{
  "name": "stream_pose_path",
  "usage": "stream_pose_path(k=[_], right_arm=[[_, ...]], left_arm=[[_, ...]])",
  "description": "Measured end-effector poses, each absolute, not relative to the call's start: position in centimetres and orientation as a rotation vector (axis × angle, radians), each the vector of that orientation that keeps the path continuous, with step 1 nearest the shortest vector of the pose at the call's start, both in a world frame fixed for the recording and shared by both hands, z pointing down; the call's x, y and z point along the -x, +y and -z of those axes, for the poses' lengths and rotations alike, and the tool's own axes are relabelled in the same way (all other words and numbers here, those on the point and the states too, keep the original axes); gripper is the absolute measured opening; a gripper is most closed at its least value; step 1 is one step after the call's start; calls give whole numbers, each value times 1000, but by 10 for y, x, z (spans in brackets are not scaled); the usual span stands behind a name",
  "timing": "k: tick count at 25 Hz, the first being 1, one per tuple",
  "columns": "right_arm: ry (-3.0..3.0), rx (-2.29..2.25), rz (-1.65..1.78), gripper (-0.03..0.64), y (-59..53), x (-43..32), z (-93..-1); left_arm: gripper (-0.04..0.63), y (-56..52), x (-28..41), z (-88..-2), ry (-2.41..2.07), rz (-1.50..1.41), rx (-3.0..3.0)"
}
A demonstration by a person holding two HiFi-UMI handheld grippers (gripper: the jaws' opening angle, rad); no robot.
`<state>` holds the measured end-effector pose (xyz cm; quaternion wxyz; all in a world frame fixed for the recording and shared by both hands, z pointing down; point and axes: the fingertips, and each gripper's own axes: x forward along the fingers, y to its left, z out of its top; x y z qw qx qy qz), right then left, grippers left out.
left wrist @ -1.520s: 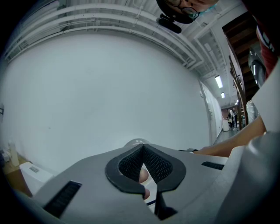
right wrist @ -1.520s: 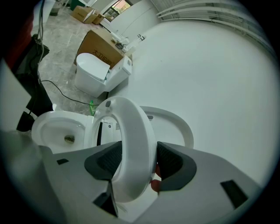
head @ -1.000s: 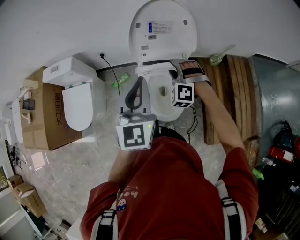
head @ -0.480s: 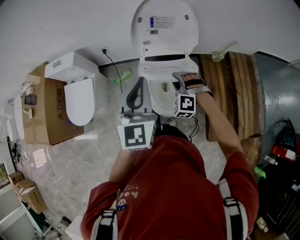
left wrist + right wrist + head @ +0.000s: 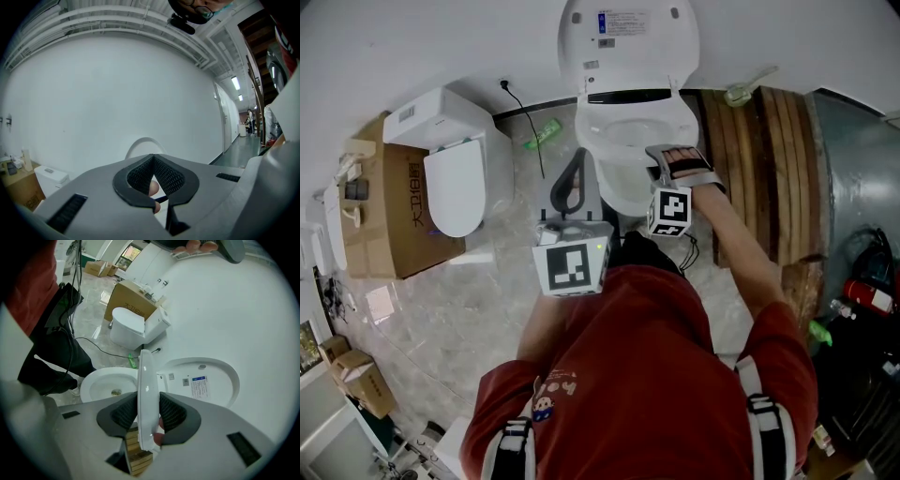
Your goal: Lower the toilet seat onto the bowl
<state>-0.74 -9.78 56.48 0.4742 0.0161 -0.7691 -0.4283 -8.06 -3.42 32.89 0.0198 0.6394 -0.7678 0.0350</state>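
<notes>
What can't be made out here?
Label on lid: print too small, head and right gripper views.
Seat: edge-on in right gripper view; blends with bowl in head view.
Left gripper view: left tool covers the lid except its top.
Green item: head view, too small to identify.

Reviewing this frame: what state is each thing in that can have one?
toilet seat: partway down, not yet on the bowl.
toilet lid: raised upright.
right gripper: jaws have just been closing, now clamped on the toilet seat.
left gripper: shut, holding nothing.
second toilet: lid down.
</notes>
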Motion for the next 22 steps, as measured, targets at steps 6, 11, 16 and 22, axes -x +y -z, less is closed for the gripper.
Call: stream_pose_path(k=[6, 11, 16, 22], right_arm=[[-1869, 14, 1013, 141, -80, -3, -585], [-1863, 48, 972, 143, -71, -9, -597], [-1855, 96, 920, 144, -58, -15, -615], [-1833, 178, 839, 175, -40, -27, -649]], left_arm=[[12, -31, 75, -345, -2349, -136, -1964], [12, -30, 76, -358, -2326, -152, -1939], [12, -32, 77, -375, -2299, -175, -1925], [12, -34, 80, -395, -2267, -191, -1897]])
